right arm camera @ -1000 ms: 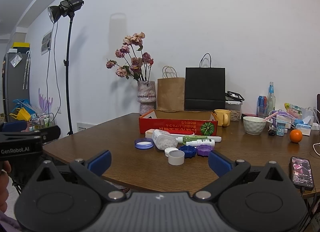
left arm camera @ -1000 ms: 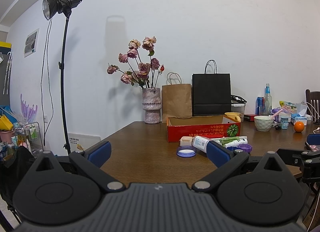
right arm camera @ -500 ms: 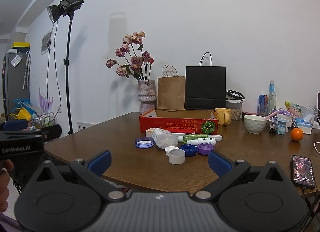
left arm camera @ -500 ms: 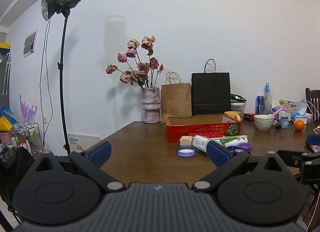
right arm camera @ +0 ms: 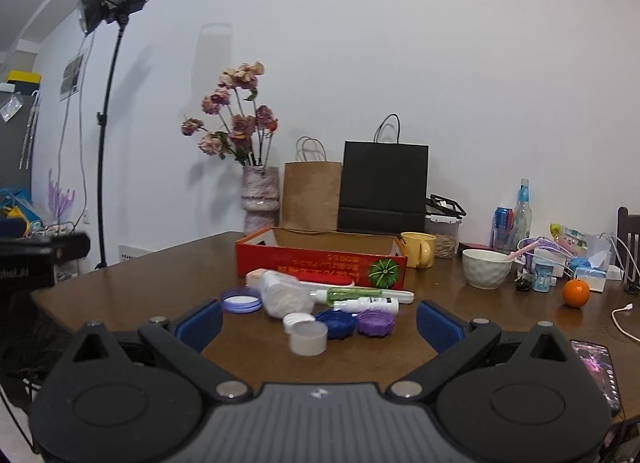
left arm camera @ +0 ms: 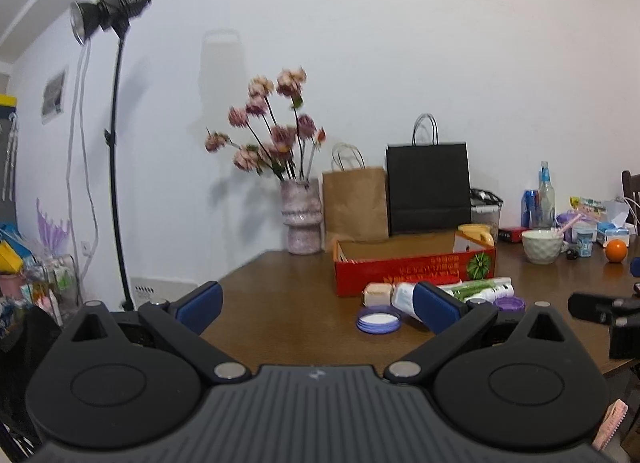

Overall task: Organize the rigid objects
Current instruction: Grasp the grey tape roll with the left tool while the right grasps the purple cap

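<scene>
A red cardboard box point(right arm camera: 320, 263) point(left arm camera: 412, 269) sits open on the brown table point(right arm camera: 160, 287). In front of it lie a clear bottle point(right arm camera: 286, 295), a green tube point(right arm camera: 348, 294), a white spray bottle point(right arm camera: 370, 305), a pale purple lid point(right arm camera: 241, 300) point(left arm camera: 379, 321), a blue cap point(right arm camera: 337, 323), a purple cap point(right arm camera: 375, 322), and a translucent cup point(right arm camera: 308, 337). My right gripper point(right arm camera: 319, 323) is open just short of these, holding nothing. My left gripper point(left arm camera: 318, 305) is open near the table's left edge, empty, with the pile ahead on its right.
A vase of flowers point(right arm camera: 260, 199), a brown bag point(right arm camera: 311, 195) and a black bag point(right arm camera: 383, 187) stand behind the box. A yellow mug point(right arm camera: 419, 249), white bowl point(right arm camera: 486, 273), orange point(right arm camera: 575, 292), bottles and a phone point(right arm camera: 596, 371) fill the right side. A light stand point(right arm camera: 105, 131) stands left.
Both grippers have moved forward, closer to the table and the pile of lids and bottles. Their jaws stay open as before.
</scene>
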A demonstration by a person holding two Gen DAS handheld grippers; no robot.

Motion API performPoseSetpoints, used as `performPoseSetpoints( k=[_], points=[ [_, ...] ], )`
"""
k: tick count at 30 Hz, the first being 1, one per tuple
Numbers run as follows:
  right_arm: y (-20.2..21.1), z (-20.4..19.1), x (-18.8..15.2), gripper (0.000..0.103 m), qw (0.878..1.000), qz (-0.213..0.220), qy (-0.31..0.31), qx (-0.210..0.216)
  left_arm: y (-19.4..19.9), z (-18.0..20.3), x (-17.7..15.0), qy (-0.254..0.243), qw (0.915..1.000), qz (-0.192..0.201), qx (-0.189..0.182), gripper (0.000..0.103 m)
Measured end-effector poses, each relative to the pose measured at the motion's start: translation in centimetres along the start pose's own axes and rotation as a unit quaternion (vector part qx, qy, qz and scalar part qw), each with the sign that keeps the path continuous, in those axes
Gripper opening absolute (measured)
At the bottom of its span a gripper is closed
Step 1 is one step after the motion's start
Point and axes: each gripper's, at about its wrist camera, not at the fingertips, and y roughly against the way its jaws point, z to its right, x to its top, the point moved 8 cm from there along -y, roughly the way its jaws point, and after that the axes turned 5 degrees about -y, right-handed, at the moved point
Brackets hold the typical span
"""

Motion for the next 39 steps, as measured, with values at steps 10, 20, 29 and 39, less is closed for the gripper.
performPoseSetpoints(
  k=[10,20,29,39],
  points=[
    [-8.9,2.9,-0.6,0.103,0.998,-0.057,0.013,0.018,-8.2,4.0,-2.6,-0.005,0.9947,-0.069,-0.076,0.103],
    [-15.7,7.2,-1.1,0.081,0.993,-0.111,-0.005,0.031,-13.7,13.9,-4.3,-0.023,0.9806,-0.106,-0.163,0.102],
    [-21.3,9.3,-3.0,0.071,0.983,-0.175,0.004,0.047,-17.9,17.4,-6.3,-0.011,0.9712,-0.176,-0.161,0.055],
    [-24.2,8.3,-4.4,0.052,0.972,-0.224,0.020,0.066,-16.3,16.5,-6.2,0.004,0.9730,-0.180,-0.144,0.043]
  ],
)
